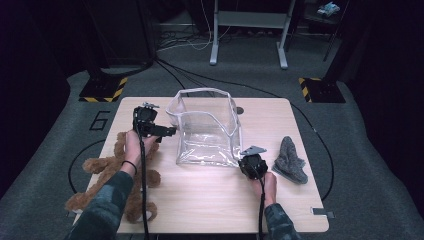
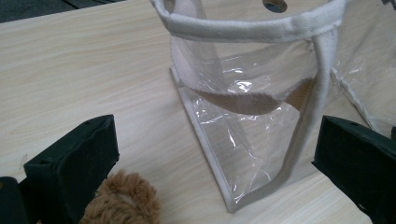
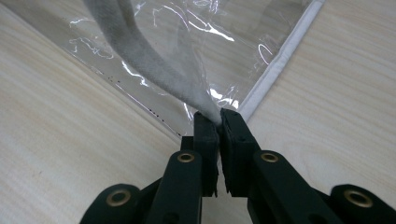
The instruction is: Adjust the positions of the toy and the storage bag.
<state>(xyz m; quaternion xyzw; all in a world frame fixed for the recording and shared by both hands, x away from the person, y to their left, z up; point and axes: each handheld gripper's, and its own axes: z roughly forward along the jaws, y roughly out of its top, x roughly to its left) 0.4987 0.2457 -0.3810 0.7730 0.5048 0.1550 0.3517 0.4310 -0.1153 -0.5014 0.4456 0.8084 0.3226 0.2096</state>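
Observation:
A clear plastic bag (image 1: 205, 130) with white fabric trim stands open in the middle of the wooden table (image 1: 210, 195). My left gripper (image 1: 170, 131) is open at the bag's left side, jaws wide apart either side of the bag's near corner (image 2: 243, 140), with nothing between the pads. A brown teddy bear (image 1: 117, 172) lies under my left forearm; its fur (image 2: 123, 203) shows by the left jaw. My right gripper (image 1: 245, 161) is at the bag's front right corner, shut on the bag's white strap (image 3: 154, 60).
A grey fuzzy item (image 1: 290, 161) lies on the table to the right of my right hand. Beyond the table are floor cables, two yellow-black striped bases (image 1: 105, 90) and a metal frame (image 1: 250, 30).

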